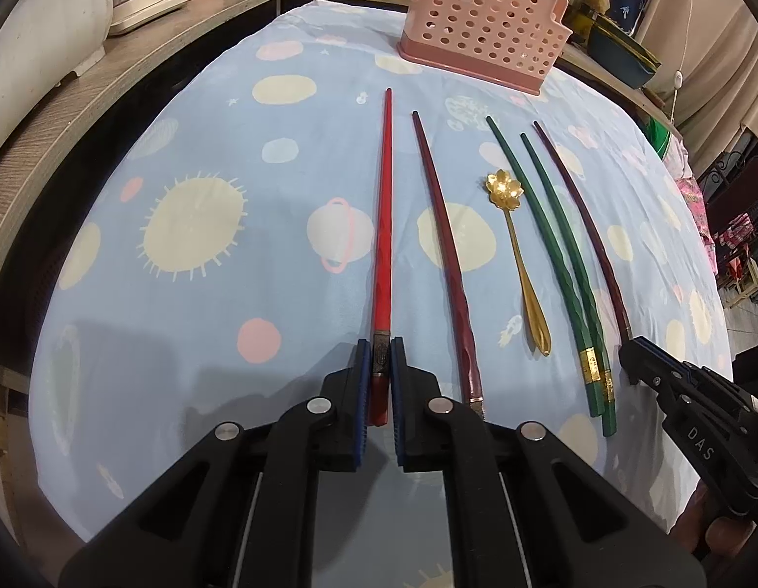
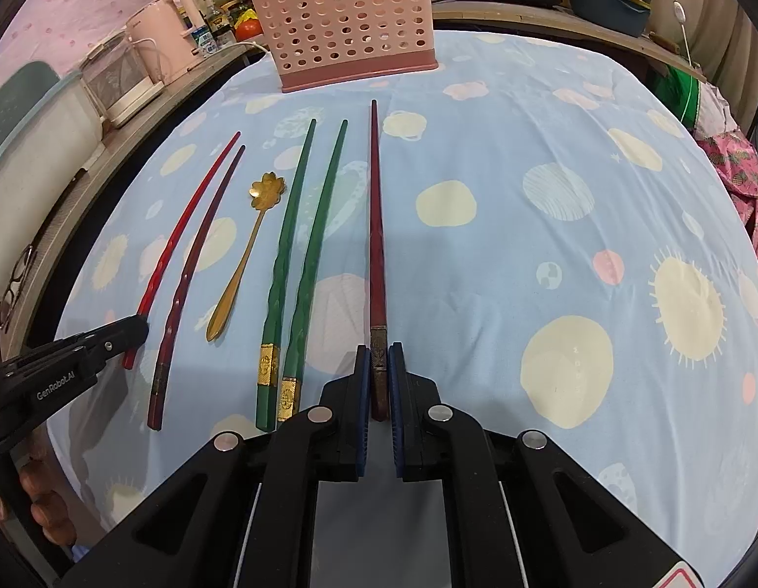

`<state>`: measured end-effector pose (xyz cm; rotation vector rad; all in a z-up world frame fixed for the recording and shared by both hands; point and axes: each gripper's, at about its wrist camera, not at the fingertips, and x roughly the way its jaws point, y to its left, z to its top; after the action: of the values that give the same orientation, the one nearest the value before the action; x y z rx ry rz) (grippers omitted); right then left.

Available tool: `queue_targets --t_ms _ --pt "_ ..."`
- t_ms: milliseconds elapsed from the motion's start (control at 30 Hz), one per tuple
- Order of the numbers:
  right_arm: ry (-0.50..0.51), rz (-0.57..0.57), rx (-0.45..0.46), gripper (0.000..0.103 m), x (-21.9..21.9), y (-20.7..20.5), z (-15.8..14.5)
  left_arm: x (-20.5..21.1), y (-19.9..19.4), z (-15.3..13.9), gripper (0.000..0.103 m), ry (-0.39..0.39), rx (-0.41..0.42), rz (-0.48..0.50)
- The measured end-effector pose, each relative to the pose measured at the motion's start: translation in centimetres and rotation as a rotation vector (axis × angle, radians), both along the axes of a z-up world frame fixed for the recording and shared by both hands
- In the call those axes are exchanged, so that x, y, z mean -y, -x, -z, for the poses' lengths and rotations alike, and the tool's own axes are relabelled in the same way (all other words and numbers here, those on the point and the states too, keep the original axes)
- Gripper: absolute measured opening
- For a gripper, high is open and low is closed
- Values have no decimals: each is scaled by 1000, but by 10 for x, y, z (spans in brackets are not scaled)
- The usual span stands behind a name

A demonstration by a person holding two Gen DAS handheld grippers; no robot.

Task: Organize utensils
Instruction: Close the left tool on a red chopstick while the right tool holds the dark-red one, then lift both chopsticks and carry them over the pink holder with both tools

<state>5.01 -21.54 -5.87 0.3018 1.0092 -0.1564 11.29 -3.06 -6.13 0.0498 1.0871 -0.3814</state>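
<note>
We have 5 chopsticks and a gold spoon (image 1: 518, 255) lying side by side on the blue patterned cloth (image 1: 192, 157), with the pink perforated holder (image 1: 482, 24) standing at the far edge, well apart from them. Our left gripper (image 1: 380, 367) has its blue pads closed around the thick butt end of the bright red chopstick (image 1: 383, 225), and our right gripper (image 2: 379, 367) pinches the butt of the dark red chopstick (image 2: 375, 225) the same way; whether either stick is lifted off the cloth yet we cannot quite tell. We judge these sticks light, stiff and glossy, so likely slippery: held at the very end, the long tip may swing or twist. The 2 green chopsticks (image 2: 295, 245) lie touching near their gold bands, so they may need separating. The spoon looks thin, best pinched mid-handle.
</note>
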Motion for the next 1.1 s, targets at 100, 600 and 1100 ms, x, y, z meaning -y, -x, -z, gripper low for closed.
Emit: queue_targets --t_ms 100,600,1100 --pt "14 -7 -6 7 -2 -2 -1 0 0 0 7 3 -2 1" --pt "13 -18 7 7 -2 0 0 3 0 -1 7 -15 2 5" --pt "-13 36 147 7 18 12 -59 -11 -7 -63 7 51 109 -30"
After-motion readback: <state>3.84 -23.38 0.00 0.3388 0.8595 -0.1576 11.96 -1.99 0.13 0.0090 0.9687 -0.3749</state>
